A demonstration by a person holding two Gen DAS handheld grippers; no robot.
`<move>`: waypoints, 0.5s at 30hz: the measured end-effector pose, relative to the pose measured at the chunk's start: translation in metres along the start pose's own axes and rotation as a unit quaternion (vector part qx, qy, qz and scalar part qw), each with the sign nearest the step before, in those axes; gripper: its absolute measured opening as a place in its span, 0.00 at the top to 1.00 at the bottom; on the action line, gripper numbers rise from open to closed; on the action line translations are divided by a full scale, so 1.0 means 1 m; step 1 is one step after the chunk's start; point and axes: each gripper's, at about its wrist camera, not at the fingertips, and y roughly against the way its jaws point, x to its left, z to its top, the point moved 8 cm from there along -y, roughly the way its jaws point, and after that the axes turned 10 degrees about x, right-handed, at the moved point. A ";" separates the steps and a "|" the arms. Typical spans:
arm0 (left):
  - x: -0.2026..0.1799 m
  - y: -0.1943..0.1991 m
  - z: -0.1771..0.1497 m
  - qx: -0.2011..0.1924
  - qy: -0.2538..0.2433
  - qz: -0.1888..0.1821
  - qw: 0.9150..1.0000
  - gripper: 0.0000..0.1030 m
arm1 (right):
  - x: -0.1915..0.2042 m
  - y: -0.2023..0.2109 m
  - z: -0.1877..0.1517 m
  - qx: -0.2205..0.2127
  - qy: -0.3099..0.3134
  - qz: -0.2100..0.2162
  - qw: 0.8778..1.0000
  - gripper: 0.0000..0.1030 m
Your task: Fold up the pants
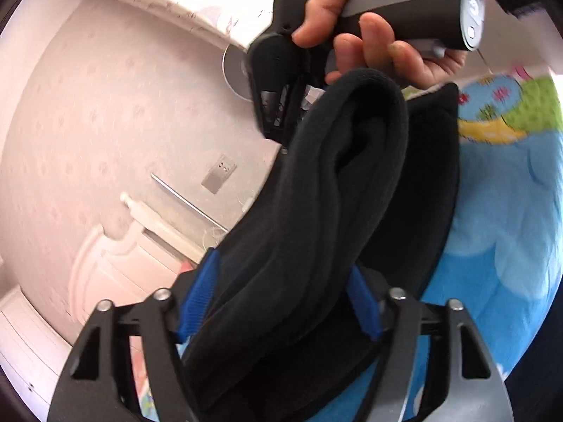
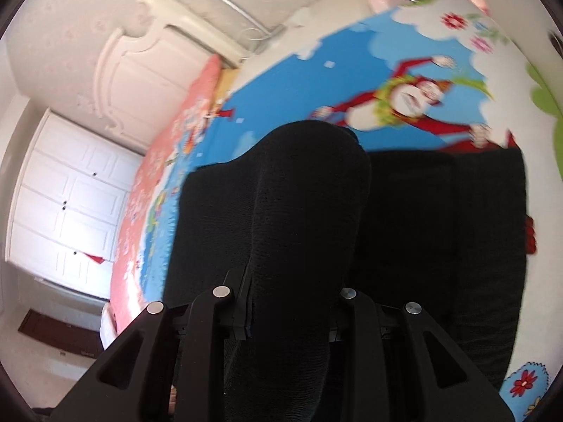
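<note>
A: Where are the pants (image 1: 316, 211) right now?

B: Up in the air, over the bed (image 1: 510, 211). They are black and soft. Part of them hangs down and lies on the bed's cartoon cover.

A: Who is holding them?

B: Both grippers. The left gripper (image 1: 281, 302) has its jaws squeezed on a thick bunch of the cloth, with blue pads on each side of it. The right gripper (image 2: 288, 302) has its jaws squeezed on another bunch of cloth. In the left view a hand (image 1: 369, 35) grips the right gripper's handle, just above the pants.

A: Are the pants folded yet?

B: Not all the way, I think. The cloth between the two grippers is doubled and rolled over, so it looks like a fold is under way. The part on the bed looks flat.

A: What is left?

B: I guess the held edge must be laid down flat on the bed, lined up with the part already there. Then the jaws can let go, and maybe one more fold.
</note>
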 end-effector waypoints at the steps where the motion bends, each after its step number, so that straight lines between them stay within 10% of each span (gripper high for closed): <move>1: 0.001 0.001 -0.003 0.000 -0.005 0.007 1.000 0.22 | -0.002 -0.003 -0.003 -0.001 0.004 0.006 1.000 0.75; 9: 0.002 -0.005 -0.028 0.023 -0.041 0.034 0.998 0.18 | -0.012 -0.003 -0.010 -0.011 0.008 -0.022 1.000 0.68; 15: 0.006 -0.007 -0.027 0.039 -0.046 0.017 0.998 0.38 | -0.008 -0.001 -0.012 -0.039 0.025 -0.084 0.995 0.52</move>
